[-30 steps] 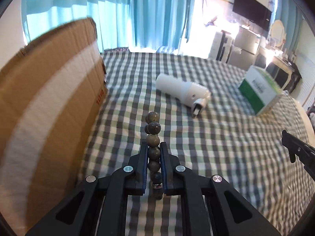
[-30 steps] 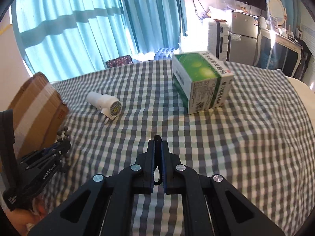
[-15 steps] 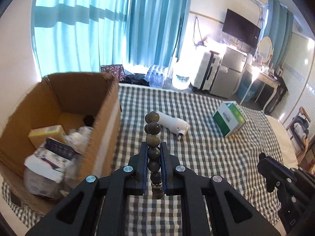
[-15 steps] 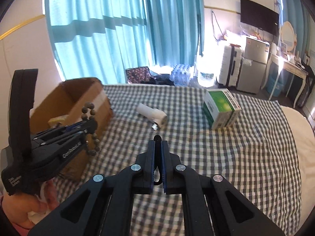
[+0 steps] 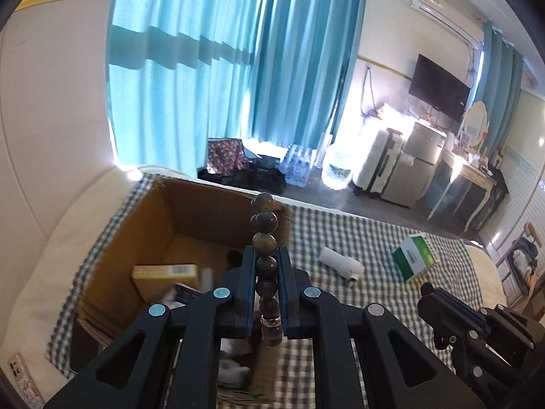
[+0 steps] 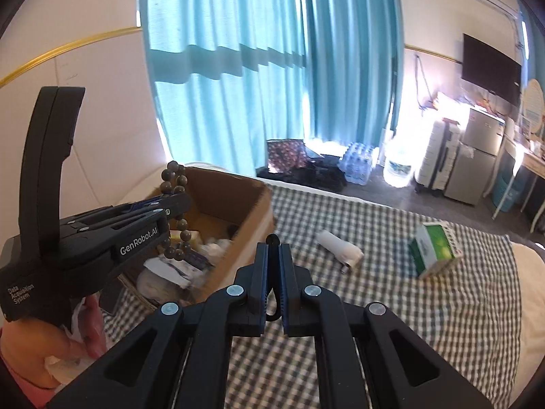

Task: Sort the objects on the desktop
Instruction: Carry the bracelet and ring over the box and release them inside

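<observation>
A bracelet of dark round beads [image 5: 265,221] stands upright between the pads of my left gripper [image 5: 267,252], which is shut on it. The bracelet hangs above the open cardboard box [image 5: 163,225], near its right wall. In the right wrist view the left gripper [image 6: 177,204] and its bracelet [image 6: 173,184] hover over the box [image 6: 252,218]. My right gripper [image 6: 272,248] is shut, with a small black loop [image 6: 272,306] pinched between its fingers. It floats high above the checked cloth, right of the box, and shows at the left wrist view's lower right [image 5: 431,293].
A white bottle [image 6: 340,248] lies on the checked cloth [image 6: 391,300], and a green-and-white carton [image 6: 436,248] sits to its right. The box holds a yellow packet [image 5: 163,272] and several other items. Curtains, a suitcase and a fridge stand beyond the bed.
Both grippers rose and drew back, so the bed looks smaller. The left gripper carried the bracelet from beside the box's outer wall to above its open top.
</observation>
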{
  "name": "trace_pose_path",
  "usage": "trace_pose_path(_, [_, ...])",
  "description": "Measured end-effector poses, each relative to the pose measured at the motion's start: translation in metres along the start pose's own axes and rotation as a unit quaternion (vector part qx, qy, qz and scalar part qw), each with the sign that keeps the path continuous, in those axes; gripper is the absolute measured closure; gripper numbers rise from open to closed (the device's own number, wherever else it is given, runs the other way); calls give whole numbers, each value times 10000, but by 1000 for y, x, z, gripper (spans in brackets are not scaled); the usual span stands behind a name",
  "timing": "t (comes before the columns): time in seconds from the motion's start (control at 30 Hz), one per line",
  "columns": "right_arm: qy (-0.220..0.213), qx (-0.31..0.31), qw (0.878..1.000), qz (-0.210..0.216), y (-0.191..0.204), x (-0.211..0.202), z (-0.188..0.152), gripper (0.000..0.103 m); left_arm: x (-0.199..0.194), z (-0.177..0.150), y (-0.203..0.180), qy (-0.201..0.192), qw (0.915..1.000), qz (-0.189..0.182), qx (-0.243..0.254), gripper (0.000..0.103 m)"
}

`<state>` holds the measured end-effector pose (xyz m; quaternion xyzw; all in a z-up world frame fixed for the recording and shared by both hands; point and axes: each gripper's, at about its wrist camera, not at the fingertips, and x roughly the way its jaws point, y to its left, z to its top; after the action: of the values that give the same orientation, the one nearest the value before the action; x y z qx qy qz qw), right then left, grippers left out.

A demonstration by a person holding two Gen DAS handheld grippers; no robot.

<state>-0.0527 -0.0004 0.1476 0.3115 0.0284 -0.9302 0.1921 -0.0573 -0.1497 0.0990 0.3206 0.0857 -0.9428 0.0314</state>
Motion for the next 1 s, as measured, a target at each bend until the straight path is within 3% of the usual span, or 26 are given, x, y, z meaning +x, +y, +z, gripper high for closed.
trace_pose_path(0.43, [453,-163,9955,817,64,104,-8,97,62,-17,85,345,9979,433,-332,92])
trace_pose_path(0.5, [502,-150,9944,918,65,118,-11,96,73,-18,92,384,9978,441,-302,88])
trace_pose_path(0.53, [489,-131,9942,946,64,124,-13,95,77,-18,95,413,9976,487,-253,78])
trace_pose_path(0.57, [466,-108,9942,962,63,128,-14,84,81,-18,97,425,9973,567,-203,56])
trace_pose_path(0.6, [441,-78,9945,948,61,132,-16,54,83,-18,99,390,9968,679,-183,43])
trace_pose_path(0.63, [395,-45,9952,892,59,134,-17,39,83,-17,102,299,9961,797,-212,23])
trace_pose_path(0.67, [291,-24,9964,801,56,134,-19,26,81,-16,104,179,9956,883,-255,18])
trace_pose_path(0.87, [-248,264,9961,802,22,114,-19,26,73,-12,89,17,9958,899,-189,17])
trace_pose_path(1.0, [-382,579,9957,607,-16,90,-20,26,63,-11,56,9,9975,705,2,9])
